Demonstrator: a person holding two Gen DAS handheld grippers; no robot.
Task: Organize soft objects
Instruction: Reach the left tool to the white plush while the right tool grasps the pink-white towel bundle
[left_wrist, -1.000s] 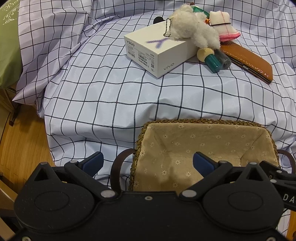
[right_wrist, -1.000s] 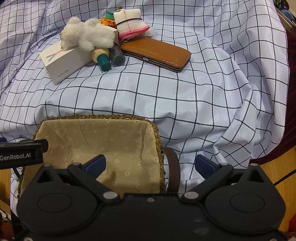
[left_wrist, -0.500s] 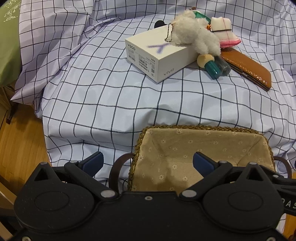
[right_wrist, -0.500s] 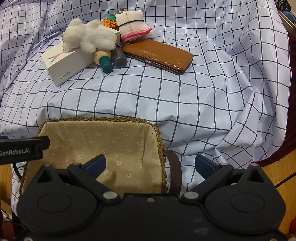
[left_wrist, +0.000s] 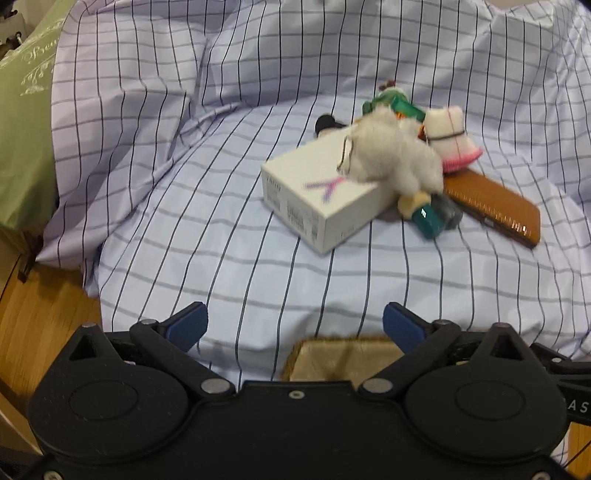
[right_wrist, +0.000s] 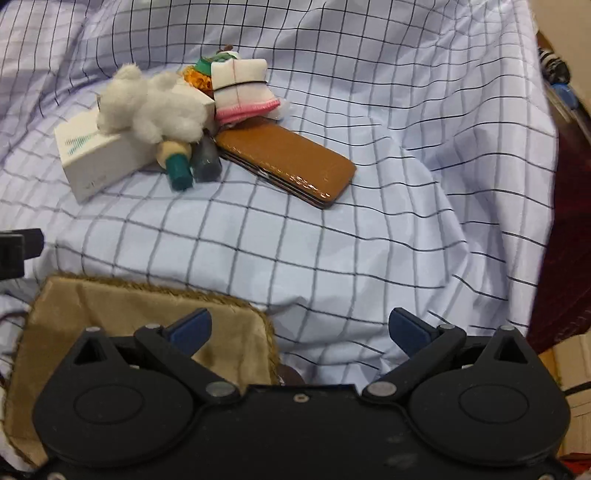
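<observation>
Lined basket (right_wrist: 110, 317) holds nothing visible; left gripper (left_wrist: 293, 326) closing, right gripper (right_wrist: 299, 328) released, both grasping nothing.

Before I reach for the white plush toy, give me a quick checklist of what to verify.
1. Left gripper empty: ok, nothing between its jaws, which are closing slightly.
2. Right gripper open and empty: ok.
3. White plush toy reachable: ok, lying on top of the white box.
4. Path over the checked cloth clear: ok.
5. Basket has room: ok as far as visible; the near part is hidden.
6. Plush chain free of the box: cannot tell.
</observation>
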